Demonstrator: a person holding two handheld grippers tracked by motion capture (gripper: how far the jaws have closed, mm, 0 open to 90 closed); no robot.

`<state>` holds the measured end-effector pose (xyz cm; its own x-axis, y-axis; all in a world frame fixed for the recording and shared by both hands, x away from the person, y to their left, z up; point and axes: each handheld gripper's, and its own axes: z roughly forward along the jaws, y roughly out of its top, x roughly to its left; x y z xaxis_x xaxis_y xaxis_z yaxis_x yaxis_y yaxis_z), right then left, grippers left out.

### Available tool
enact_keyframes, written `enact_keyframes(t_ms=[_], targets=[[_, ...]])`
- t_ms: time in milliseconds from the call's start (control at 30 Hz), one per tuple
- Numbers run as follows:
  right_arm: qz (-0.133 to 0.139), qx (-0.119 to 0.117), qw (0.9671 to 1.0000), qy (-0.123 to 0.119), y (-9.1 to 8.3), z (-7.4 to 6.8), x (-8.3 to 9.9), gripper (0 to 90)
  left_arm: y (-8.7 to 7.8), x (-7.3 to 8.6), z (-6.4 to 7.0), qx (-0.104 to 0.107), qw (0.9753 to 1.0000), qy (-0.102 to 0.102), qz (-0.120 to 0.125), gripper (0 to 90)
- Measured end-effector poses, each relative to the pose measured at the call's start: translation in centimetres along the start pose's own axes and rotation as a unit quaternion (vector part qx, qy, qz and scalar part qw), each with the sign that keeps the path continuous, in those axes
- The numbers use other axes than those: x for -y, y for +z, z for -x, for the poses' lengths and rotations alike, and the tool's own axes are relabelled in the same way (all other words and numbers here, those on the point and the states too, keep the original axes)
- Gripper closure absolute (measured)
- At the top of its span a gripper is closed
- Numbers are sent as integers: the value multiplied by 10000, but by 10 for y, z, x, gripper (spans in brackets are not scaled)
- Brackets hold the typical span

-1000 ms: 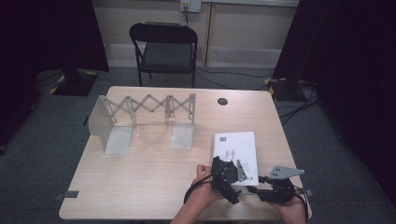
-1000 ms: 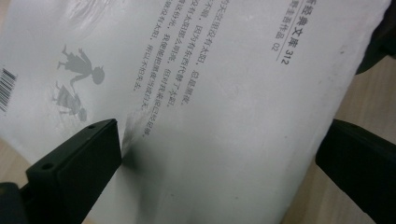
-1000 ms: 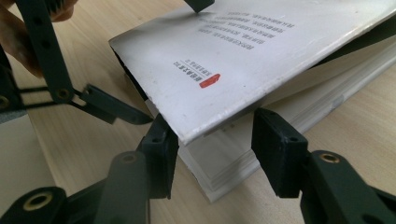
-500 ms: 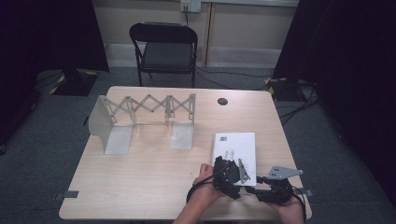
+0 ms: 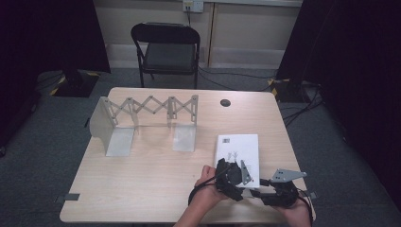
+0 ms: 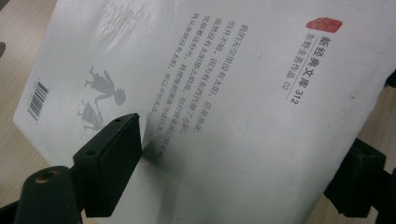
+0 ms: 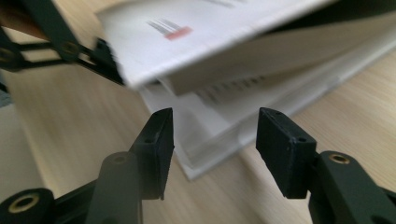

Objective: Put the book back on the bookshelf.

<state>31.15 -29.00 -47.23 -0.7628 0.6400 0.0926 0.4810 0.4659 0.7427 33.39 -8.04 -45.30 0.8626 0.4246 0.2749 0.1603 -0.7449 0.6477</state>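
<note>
The table [image 5: 142,189] carries an accordion-style metal book rack [image 5: 146,120] at its far left and, well apart from it at the near right, a white book [image 5: 239,146]. The book's long axis runs away from the person, and its near end lies just in front of both hands. The left tongs [image 5: 231,171] sit over that near end; in the left gripper view one jaw rests on the back cover [image 6: 224,93] while the other jaw is hidden, so whether they are clamped on the cover cannot be told (the cover does look lifted, though). The right tongs [image 7: 212,140] come in low from the near right with jaws apart and nothing between them. They point at the near corner of the page block [image 7: 219,140], which lies just beyond the tips, under the raised cover. Judging from this, the coming move turns on that gap. The right hand is nearer the exposed pages, wrist low and level with the table.
</note>
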Motion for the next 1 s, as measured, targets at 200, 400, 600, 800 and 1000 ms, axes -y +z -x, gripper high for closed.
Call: enact_keyframes(t_ms=[200, 400, 600, 800, 1000], targets=[[85, 105, 9998, 150, 6, 5, -4, 470, 0, 0, -1, 8, 10000, 74, -58, 156], [137, 233, 9996, -115, 10, -4, -10, 483, -1, 0, -1, 14, 9999, 122, -70, 150], [186, 173, 9997, -59, 9, -3, -10, 484, -1, 3, -3, 28, 9997, 233, 33, 135], [222, 131, 9997, 3, 8, -3, -11, 493, 3, 4, -3, -44, 9995, 315, 70, 98], [231, 104, 9997, 35, 8, -3, -10, 496, 4, 6, -1, -137, 9991, 353, 174, 110]])
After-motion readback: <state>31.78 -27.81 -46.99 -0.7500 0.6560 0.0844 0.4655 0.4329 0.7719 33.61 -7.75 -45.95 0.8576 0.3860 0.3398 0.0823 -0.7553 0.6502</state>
